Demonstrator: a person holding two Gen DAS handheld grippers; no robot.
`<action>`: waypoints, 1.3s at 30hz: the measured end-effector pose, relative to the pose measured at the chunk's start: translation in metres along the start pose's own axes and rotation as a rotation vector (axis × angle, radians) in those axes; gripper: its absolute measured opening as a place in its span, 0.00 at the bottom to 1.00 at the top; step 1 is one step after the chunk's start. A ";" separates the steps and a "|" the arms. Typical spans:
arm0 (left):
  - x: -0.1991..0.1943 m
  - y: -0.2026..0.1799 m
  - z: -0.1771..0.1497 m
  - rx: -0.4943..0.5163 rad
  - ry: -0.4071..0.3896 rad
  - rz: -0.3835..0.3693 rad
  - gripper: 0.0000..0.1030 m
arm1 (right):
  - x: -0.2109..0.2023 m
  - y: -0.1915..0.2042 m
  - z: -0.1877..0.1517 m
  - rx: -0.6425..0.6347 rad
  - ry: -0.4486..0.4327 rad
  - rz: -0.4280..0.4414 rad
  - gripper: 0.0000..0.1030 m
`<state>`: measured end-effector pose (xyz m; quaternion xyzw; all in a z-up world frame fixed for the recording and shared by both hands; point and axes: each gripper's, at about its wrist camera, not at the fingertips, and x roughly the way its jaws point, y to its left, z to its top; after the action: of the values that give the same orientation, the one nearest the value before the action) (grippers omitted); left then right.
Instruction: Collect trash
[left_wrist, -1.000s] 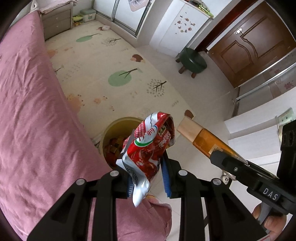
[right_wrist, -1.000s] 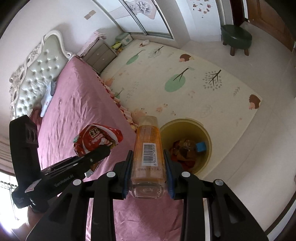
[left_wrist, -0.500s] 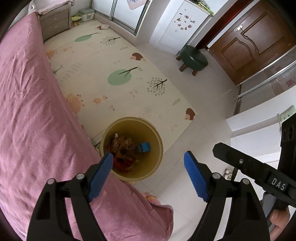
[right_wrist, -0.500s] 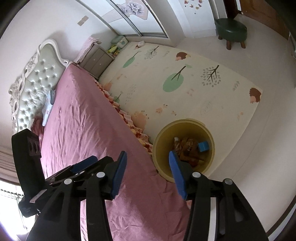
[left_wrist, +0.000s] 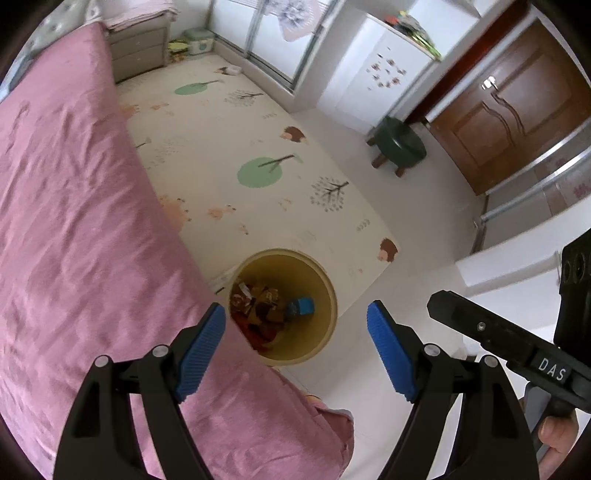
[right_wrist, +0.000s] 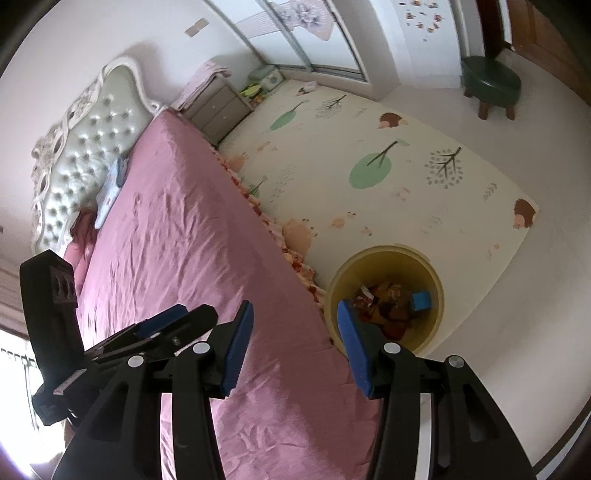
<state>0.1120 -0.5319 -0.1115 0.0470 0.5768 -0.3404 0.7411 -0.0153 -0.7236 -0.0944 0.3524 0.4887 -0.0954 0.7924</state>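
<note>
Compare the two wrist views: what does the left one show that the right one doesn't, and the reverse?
Only the left wrist view shows the brown door and a hand gripping the right tool's handle. Only the right wrist view shows the tufted headboard and a pillow. Both show the yellow bin holding trash, pink bedspread, play mat and green stool.

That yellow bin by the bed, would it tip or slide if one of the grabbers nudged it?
The yellow bin looks like thin plastic, so probably light and apt to slide on the smooth floor. It seems wide and only partly filled with wrappers, so a low nudge would likely shift rather than tip it.
</note>
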 end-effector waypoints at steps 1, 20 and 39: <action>-0.006 0.007 -0.001 -0.013 -0.006 0.008 0.76 | 0.002 0.009 -0.002 -0.013 0.007 0.002 0.46; -0.119 0.148 -0.070 -0.267 -0.127 0.163 0.79 | 0.049 0.178 -0.055 -0.303 0.155 0.118 0.46; -0.226 0.250 -0.166 -0.500 -0.218 0.301 0.84 | 0.072 0.318 -0.127 -0.544 0.276 0.195 0.46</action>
<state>0.0915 -0.1621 -0.0464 -0.0886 0.5462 -0.0775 0.8293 0.0889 -0.3942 -0.0417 0.1825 0.5631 0.1640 0.7891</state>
